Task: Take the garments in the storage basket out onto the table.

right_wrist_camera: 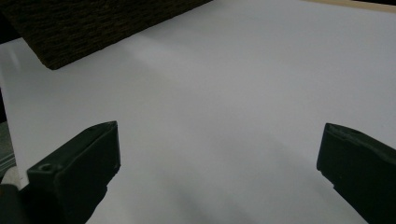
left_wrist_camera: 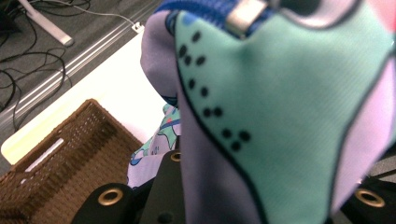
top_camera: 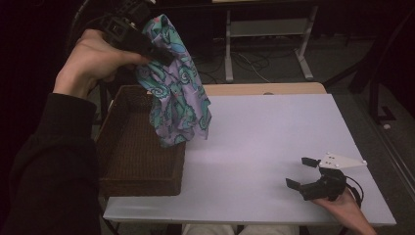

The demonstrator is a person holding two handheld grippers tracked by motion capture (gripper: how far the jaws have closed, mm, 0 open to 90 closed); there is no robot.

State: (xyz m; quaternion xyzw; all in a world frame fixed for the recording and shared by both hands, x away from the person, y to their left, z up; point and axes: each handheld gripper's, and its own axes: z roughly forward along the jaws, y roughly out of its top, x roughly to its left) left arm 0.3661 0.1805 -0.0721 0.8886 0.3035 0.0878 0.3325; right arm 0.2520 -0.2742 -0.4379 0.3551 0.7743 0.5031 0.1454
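A cloth (top_camera: 178, 98) printed in teal and lilac swirls hangs from my left gripper (top_camera: 164, 58), which is shut on its upper part and held high at the upper left. The cloth's lower end dangles over the right rim of a brown wicker basket (top_camera: 142, 188). In the left gripper view the cloth (left_wrist_camera: 280, 116) drapes close over the jaws, with a blue zipper (left_wrist_camera: 210, 11) at its top. My right gripper (top_camera: 299, 172) rests low at the table's near right corner, open, with bare white tabletop (right_wrist_camera: 233, 93) between its fingers (right_wrist_camera: 79, 172).
The wicker basket (left_wrist_camera: 60, 158) stands on the left part of the white table (top_camera: 264, 132); its dark wall (right_wrist_camera: 93, 28) is far off in the right gripper view. Desk legs and cables (top_camera: 254, 61) lie on the floor beyond the table.
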